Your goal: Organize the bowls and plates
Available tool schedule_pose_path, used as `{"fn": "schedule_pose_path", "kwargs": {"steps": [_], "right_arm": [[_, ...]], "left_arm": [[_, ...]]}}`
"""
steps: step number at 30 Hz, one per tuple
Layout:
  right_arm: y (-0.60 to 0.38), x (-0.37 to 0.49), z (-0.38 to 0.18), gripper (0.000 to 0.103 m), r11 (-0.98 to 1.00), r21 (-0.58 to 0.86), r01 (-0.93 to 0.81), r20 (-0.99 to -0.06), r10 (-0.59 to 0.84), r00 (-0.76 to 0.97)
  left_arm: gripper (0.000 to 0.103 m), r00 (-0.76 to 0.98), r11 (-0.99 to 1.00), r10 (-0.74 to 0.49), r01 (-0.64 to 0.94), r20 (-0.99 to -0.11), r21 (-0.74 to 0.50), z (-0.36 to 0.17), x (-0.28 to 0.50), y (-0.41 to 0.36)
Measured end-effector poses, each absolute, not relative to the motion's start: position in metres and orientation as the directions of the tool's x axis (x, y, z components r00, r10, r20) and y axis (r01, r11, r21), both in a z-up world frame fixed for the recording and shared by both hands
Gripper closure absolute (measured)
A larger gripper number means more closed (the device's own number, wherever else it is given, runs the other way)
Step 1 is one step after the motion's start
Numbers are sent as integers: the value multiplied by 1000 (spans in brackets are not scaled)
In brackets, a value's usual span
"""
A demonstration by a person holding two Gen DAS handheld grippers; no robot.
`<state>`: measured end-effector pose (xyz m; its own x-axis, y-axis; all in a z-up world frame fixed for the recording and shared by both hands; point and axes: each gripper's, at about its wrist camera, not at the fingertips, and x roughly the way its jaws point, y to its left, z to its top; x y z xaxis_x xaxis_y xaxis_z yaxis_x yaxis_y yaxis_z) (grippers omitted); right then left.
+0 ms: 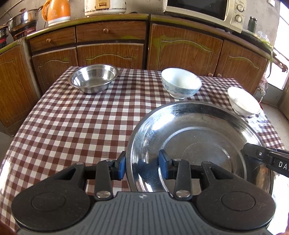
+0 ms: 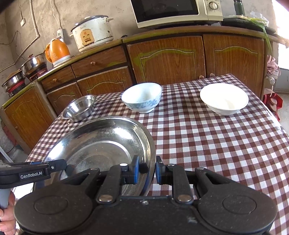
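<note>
A large steel plate [image 1: 198,144] sits at the near edge of the checkered table [image 1: 72,117]; it also shows in the right wrist view [image 2: 101,142]. My left gripper [image 1: 142,165] straddles its left rim, one blue pad outside and one inside, with a visible gap, so it is open. My right gripper [image 2: 147,170] straddles the right rim and looks closed on it. A small steel bowl [image 1: 93,78] [image 2: 79,108], a blue-patterned bowl [image 1: 181,83] [image 2: 141,97] and a white bowl [image 1: 243,101] [image 2: 224,98] stand farther back.
Brown cabinets [image 1: 112,54] run behind the table, carrying a microwave [image 1: 204,10], rice cooker [image 2: 93,33], orange kettle [image 2: 57,50] and pots [image 2: 33,65]. The table's right edge drops off near the white bowl.
</note>
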<state>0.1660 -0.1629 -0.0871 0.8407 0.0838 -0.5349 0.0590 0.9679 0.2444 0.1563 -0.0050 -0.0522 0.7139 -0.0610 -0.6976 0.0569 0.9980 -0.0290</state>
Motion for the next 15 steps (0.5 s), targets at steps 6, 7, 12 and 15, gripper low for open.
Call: {"fn": "schedule_pose_path", "kwargs": {"steps": [6,7,12,15], "right_arm": [[-168,186,-102,79,966,247,73,-555,79,828],[-169,189,-105,79,966,248,74,-558,80,826],[-174,203,-115,79,967,239,83,-570,71,819],[-175,210,-120,79,970,227,83,-573,64,817]], "left_arm": [[65,696,998,-57,57,-716,-24,-65,171,-10],[65,693,998,-57,58,-719,-23,-67,174,-11],[65,683,998,-55,62,-729,-16,-75,185,-14],[65,679,998,-53,62,-732,-15,-80,191,-15]]}}
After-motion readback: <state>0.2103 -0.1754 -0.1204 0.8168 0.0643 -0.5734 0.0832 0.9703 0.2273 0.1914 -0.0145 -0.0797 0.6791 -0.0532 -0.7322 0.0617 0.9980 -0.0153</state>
